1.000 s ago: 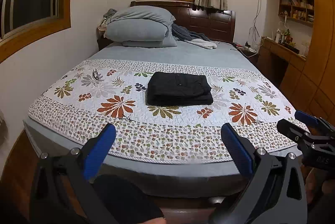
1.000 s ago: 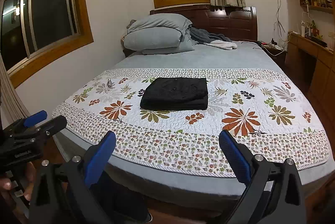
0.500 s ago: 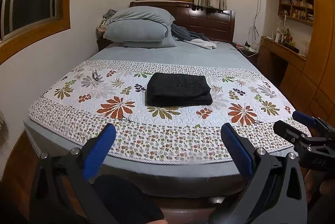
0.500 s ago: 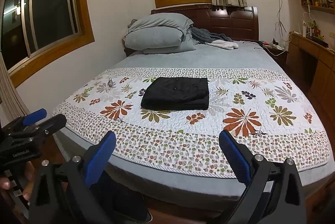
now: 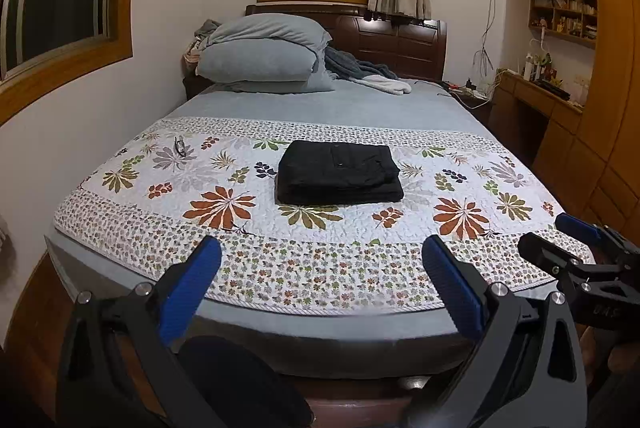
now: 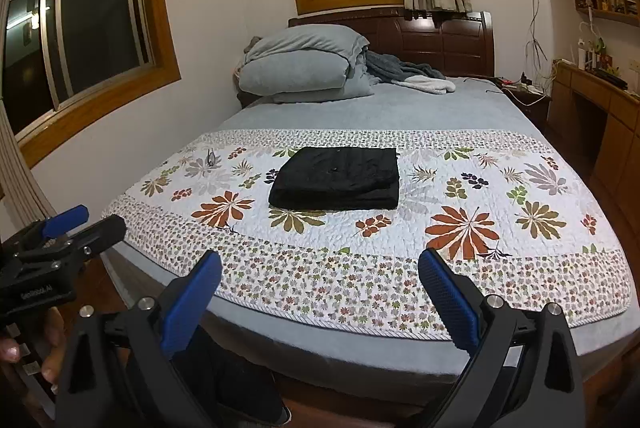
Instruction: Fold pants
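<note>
Black pants (image 5: 339, 173) (image 6: 337, 177) lie folded into a neat rectangular stack in the middle of the floral quilt (image 5: 248, 252) (image 6: 460, 268) on the bed. My left gripper (image 5: 320, 268) hangs open before the bed's foot edge, well short of the pants, with nothing between its blue pads. My right gripper (image 6: 320, 270) is open too, also back from the bed and empty. Each gripper shows at the side of the other's view: the right gripper (image 5: 576, 248) at the right edge, the left gripper (image 6: 76, 224) at the left edge.
Grey pillows (image 5: 260, 55) and a crumpled blanket (image 5: 368, 75) sit at the dark wooden headboard. Eyeglasses (image 5: 180, 147) rest on the quilt's left side. A wall runs along the bed's left; a wooden desk and cabinets (image 5: 560, 115) stand to the right.
Both grippers have drifted slightly back and down from the bed. The pants have not moved.
</note>
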`<state>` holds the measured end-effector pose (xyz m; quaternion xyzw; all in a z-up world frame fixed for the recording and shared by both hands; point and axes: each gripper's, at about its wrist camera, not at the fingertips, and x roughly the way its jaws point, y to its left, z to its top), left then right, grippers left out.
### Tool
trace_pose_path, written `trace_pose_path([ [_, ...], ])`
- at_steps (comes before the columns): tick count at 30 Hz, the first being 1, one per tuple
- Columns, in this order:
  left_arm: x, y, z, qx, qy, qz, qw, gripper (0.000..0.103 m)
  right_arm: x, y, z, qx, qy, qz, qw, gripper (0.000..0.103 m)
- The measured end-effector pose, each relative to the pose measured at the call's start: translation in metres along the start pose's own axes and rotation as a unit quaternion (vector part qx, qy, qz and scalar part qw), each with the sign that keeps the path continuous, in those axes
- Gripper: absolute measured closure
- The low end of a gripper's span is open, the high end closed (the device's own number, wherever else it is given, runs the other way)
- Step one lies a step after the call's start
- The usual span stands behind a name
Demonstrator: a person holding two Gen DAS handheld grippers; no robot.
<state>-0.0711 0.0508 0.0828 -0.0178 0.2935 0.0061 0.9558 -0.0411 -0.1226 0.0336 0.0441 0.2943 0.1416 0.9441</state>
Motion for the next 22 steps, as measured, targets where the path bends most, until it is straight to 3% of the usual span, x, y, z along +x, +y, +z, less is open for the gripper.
trace_pose_path([
  [22,-0.0027,0.0029,0.0003,0.004,-0.002,0.01,0.9999,0.003,-0.002,-0.0027,-0.0036,0.002,-0.001,-0.003,1.0,0.004],
])
